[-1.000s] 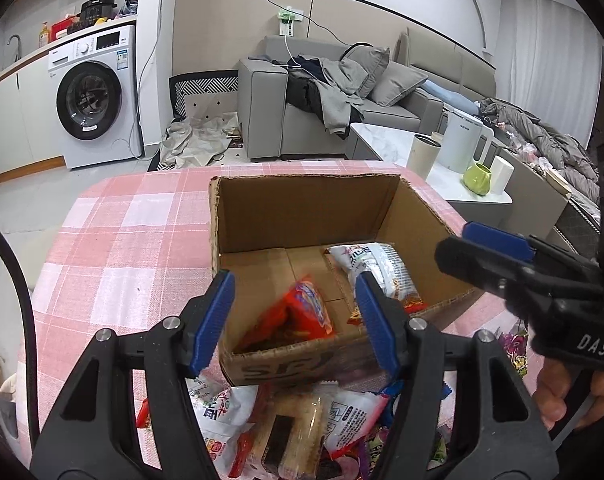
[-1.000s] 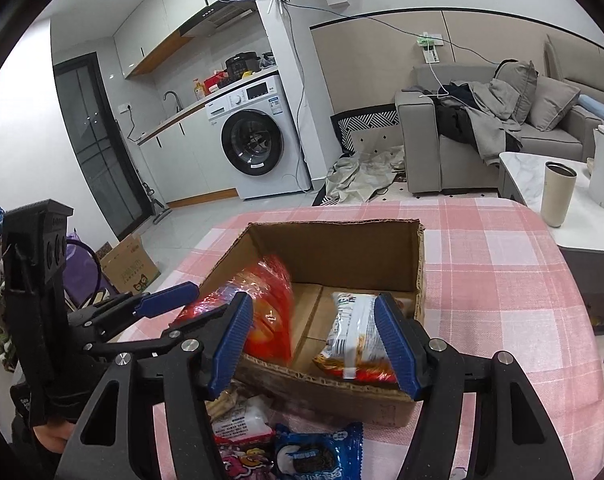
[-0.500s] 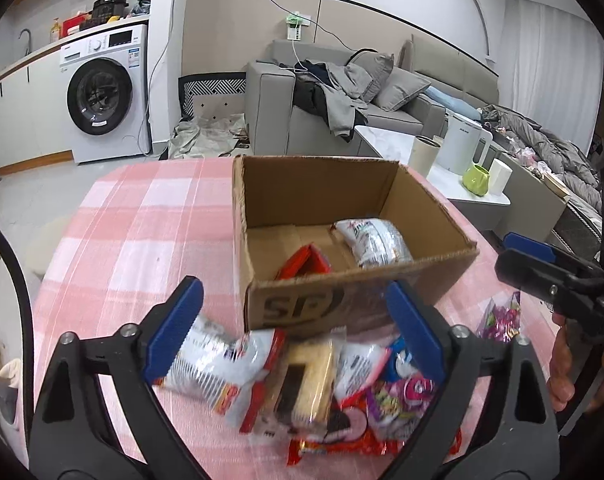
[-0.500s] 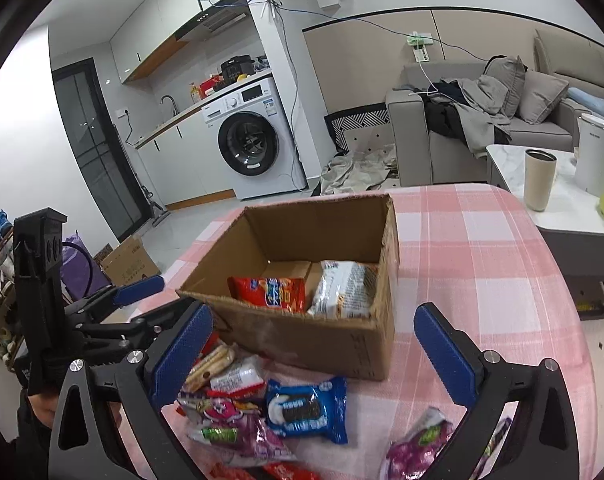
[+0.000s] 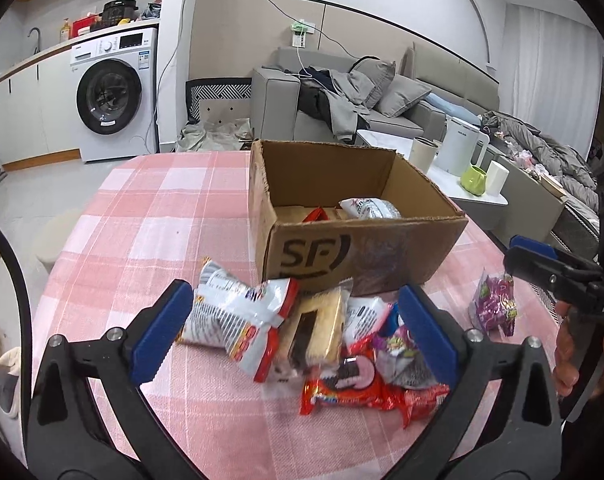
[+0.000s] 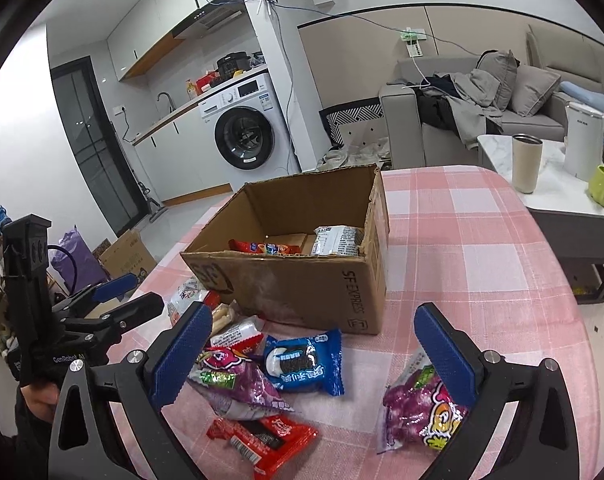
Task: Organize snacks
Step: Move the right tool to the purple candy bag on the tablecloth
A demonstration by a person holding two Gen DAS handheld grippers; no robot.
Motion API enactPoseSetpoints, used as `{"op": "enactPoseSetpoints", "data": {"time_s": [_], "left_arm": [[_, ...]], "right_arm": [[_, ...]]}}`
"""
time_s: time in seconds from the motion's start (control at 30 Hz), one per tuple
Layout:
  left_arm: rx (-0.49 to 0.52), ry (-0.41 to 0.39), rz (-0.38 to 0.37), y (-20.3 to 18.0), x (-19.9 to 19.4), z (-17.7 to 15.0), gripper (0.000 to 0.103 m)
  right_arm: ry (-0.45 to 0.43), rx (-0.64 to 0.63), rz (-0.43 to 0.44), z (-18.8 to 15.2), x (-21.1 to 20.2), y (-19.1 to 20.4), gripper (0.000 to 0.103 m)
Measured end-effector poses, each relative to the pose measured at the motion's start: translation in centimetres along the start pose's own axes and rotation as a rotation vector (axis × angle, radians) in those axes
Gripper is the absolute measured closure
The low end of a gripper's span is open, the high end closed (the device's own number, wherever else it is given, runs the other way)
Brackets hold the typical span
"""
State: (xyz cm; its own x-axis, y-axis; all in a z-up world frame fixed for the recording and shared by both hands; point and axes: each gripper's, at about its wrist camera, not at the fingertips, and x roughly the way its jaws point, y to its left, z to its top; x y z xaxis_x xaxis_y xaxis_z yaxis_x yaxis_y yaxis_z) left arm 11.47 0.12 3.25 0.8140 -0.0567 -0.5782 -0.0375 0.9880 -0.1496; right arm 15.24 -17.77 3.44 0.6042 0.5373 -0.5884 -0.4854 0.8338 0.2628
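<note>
Pink-checked bench (image 5: 149, 216): cardboard box (image 5: 354, 248) holding two packets, loose snacks (image 5: 326, 344) heaped just before it; left gripper (image 5: 293, 332) and right gripper (image 6: 314, 360) both spread, empty, between picks; next, close on one packet.

**Readable print: box logo, gripper marks**

Cardboard box (image 5: 354, 240): big black "SF" logo on the near wall in left wrist view. Right wrist view, same box (image 6: 302, 280): "SF EXPRESS" running vertically down the side wall by the corner. Right gripper (image 5: 562, 276) body, seen from left cam: white "DAS". Left gripper (image 6: 113, 296) body, seen from right cam: "GenRobot AI", last chars hard to make out. Snack wrappers, washer labels: print there, too small/blurred to read.
</note>
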Motion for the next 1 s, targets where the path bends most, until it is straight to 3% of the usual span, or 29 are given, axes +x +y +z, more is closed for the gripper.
{"op": "enactPoseSetpoints", "data": {"time_s": [0.53,0.87,1.0], "left_arm": [[0.004,0.006,0.010,-0.1,-1.4,-1.3,0.001],[0.038,0.008,0.002,-0.8,-1.4,-1.8,0.001],[0.042,0.028,0.016,-0.6,-0.8,-1.9,0.001]], "right_arm": [[0.062,-0.049,-0.051,-1.7,0.1,0.5,0.000],[0.085,-0.035,-0.107,-1.5,-0.2,-1.5,0.000],[0.135,-0.015,-0.142,-1.7,0.4,-2.9,0.000]]}}
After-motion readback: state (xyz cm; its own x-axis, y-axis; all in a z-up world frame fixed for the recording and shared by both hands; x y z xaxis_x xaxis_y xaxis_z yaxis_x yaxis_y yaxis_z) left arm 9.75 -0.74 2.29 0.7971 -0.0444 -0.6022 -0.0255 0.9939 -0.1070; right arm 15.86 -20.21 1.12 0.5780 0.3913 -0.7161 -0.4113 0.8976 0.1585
